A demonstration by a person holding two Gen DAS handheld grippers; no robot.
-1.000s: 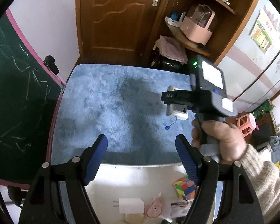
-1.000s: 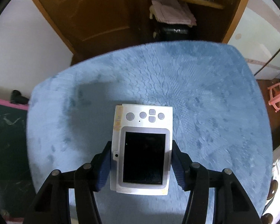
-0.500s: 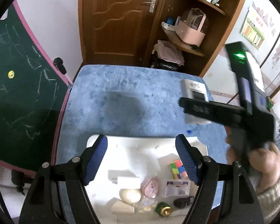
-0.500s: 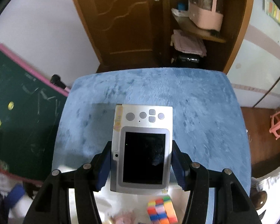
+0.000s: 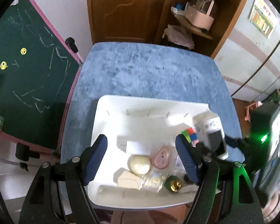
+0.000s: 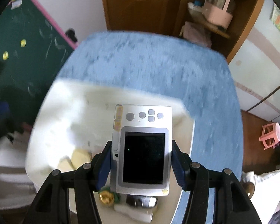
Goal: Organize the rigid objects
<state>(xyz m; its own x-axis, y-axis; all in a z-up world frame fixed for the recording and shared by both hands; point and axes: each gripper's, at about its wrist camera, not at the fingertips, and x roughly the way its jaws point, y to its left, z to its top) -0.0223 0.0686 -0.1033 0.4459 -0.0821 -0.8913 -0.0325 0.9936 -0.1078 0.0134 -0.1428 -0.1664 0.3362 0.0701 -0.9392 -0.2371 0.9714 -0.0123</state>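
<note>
Right claw: I see my right claw [image 6: 141, 160] pinching the silver camera [image 6: 142, 146] by its two long sides, one blue pad on each, screen facing my lens and the buttons at the far end.
Camera position: I hold it in the air above the right part of the white tray [image 6: 52, 100]; from the left wrist view the camera [image 5: 213, 137] sits over the tray's right rim [image 5: 155, 100], tilted.
Left claw: my left claw [image 5: 141, 160] is spread wide with nothing between its blue pads, hovering over the near half of the tray.
Tray: it rests on the blue fuzzy counter [image 5: 149, 71], toward the near edge, with the far half of the counter bare of objects.
Tray contents, near side: a cream round object [image 5: 139, 164], a pink oval piece [image 5: 161, 157] just right of it, a beige box [image 5: 129, 181] at the near edge, a clear packet [image 5: 155, 180] beside that, and a green item with a gold cap [image 5: 174, 184].
Tray contents, middle: a white flat block [image 5: 136, 146].
Tray contents, right: a colour cube [image 5: 191, 135], partly hidden behind my left claw's right finger and just beside the camera.
Sharpness: the right wrist view is smeared around the tray, so I cannot tell the small items there apart.
</note>
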